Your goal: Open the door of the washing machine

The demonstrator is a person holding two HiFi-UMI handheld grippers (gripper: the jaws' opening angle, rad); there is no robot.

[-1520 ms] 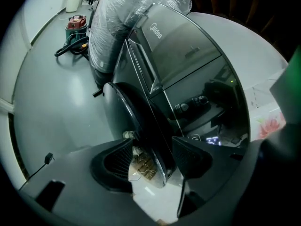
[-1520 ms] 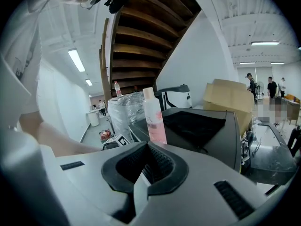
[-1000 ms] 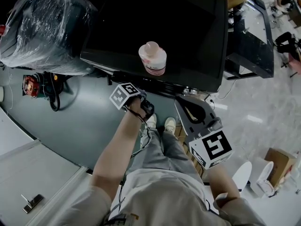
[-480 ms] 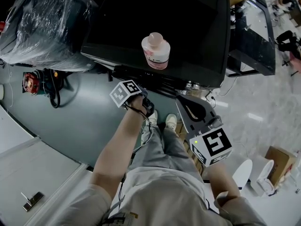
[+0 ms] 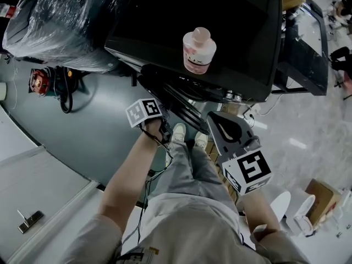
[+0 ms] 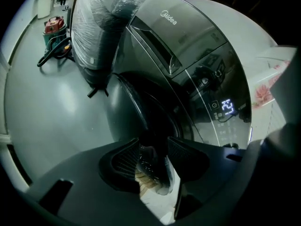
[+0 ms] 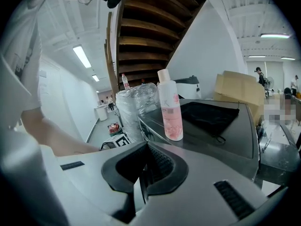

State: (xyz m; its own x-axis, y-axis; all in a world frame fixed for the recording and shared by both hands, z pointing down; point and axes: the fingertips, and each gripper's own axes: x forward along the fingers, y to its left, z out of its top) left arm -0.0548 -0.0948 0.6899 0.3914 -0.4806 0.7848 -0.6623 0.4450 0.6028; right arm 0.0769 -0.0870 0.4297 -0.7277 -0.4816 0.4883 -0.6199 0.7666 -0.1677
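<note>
Dark washing machine door point(image 6: 141, 112) edge between closing left gripper point(image 6: 153, 144) jaws; right gripper point(image 7: 146, 160), at four o'clock, pinched together, empty

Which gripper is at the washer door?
The left gripper, low at the dark round door, jaws closing around its rim; the right gripper, shut, sits higher.

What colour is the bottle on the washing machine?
The bottle is pink, clearest in the right gripper view.

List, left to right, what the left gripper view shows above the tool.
Red machine on the floor → plastic-wrapped bundle → washing machine door → lit display.
</note>
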